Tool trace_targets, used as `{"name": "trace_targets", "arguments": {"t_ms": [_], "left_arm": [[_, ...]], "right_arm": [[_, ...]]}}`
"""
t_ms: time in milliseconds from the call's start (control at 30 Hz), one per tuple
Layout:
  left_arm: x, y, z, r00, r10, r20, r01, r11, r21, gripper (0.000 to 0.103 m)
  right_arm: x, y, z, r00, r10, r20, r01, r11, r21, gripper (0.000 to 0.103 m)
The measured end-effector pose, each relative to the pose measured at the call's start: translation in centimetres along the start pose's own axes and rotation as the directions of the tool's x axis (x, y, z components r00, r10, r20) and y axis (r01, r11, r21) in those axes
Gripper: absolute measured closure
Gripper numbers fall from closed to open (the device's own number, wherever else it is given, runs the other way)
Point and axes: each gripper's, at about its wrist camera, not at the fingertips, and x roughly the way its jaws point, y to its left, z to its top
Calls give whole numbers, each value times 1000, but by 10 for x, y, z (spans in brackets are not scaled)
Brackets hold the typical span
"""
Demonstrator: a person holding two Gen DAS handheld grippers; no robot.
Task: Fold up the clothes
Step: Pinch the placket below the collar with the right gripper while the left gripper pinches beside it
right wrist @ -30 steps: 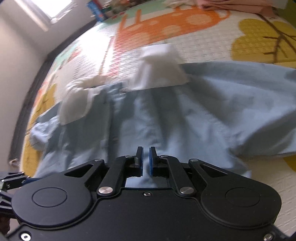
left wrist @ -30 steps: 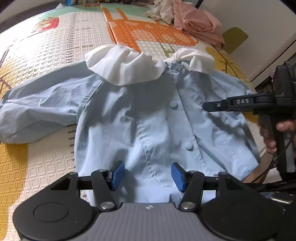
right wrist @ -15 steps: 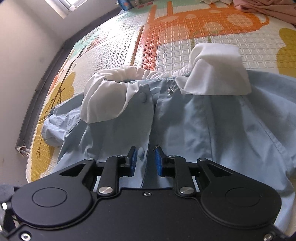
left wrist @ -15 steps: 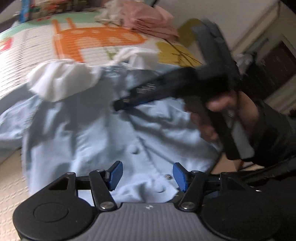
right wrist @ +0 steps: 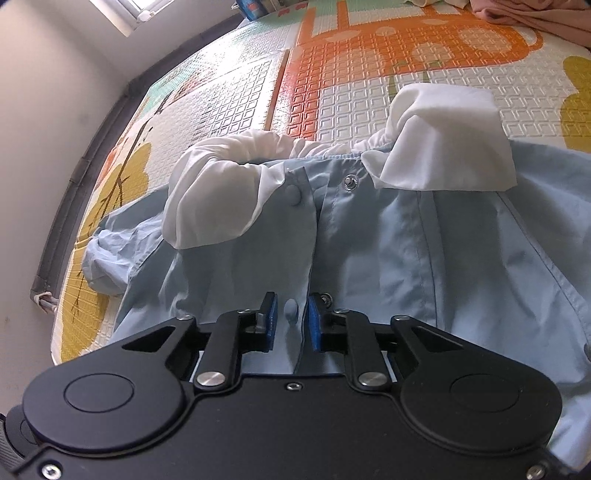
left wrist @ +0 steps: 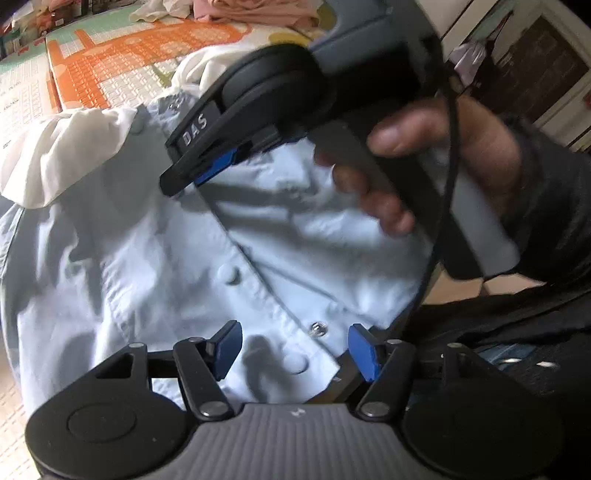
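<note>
A light blue shirt (left wrist: 147,266) with a white ruffled collar (left wrist: 55,155) lies front up on the play mat, its button placket partly undone. My left gripper (left wrist: 295,347) hovers over the lower placket. Its jaws are opening, with a metal snap (left wrist: 317,328) and bare cloth between the blue pads. A person's hand (left wrist: 443,147) holds my right gripper (left wrist: 184,181) over the chest. In the right wrist view the shirt (right wrist: 443,240) fills the frame below the collar (right wrist: 443,136). The right gripper (right wrist: 291,317) is closing, its narrow gap straddling a blue button (right wrist: 290,310) without pressing it.
The patterned foam play mat (right wrist: 332,74) stretches beyond the collar. A heap of pink and white clothes (left wrist: 251,7) lies at its far end. A grey raised border (right wrist: 74,166) and a wall run along the mat's left side.
The left view has swung right and rolled, from the shirt's middle to its lower placket. The right gripper has come across over the chest, from the right panel to the placket, its jaws slightly wider.
</note>
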Motion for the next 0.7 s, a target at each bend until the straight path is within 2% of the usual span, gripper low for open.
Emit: {"name": "trace_targets", "arguments": {"t_ms": [67, 133, 200, 233, 300, 333, 533, 633, 700], "left_arm": [[3, 0, -1, 1000, 19, -6, -19, 1000, 4, 40], [5, 2, -1, 1000, 26, -8, -26, 1000, 3, 48], [4, 4, -2, 1000, 16, -8, -16, 1000, -4, 63], [3, 6, -2, 1000, 10, -5, -10, 1000, -11, 66], [0, 9, -1, 1000, 0, -1, 0, 1000, -29, 81], [-2, 10, 0, 1000, -4, 3, 4, 999, -37, 83], [-15, 13, 8, 998, -40, 43, 43, 997, -61, 86], [-15, 15, 10, 998, -33, 46, 36, 998, -59, 86], [-15, 14, 10, 999, -23, 47, 26, 998, -55, 79]], "right_arm": [[-1, 0, 0, 1000, -4, 4, 4, 1000, -4, 92], [-2, -1, -1, 1000, -1, 10, 1, 1000, -5, 95], [-5, 0, -1, 1000, 4, 18, -4, 1000, -11, 97], [-7, 1, 0, 1000, 7, 23, -7, 1000, -13, 98], [-11, 2, 1, 999, 13, 34, -12, 1000, -17, 99], [-13, 3, 1, 999, 16, 39, -15, 1000, -19, 99], [-29, 6, 8, 996, 43, 82, -41, 999, -24, 99], [-31, 5, 12, 996, 29, 87, -27, 999, -20, 99], [-26, 0, 13, 998, 4, 57, -5, 1000, 11, 94]]}}
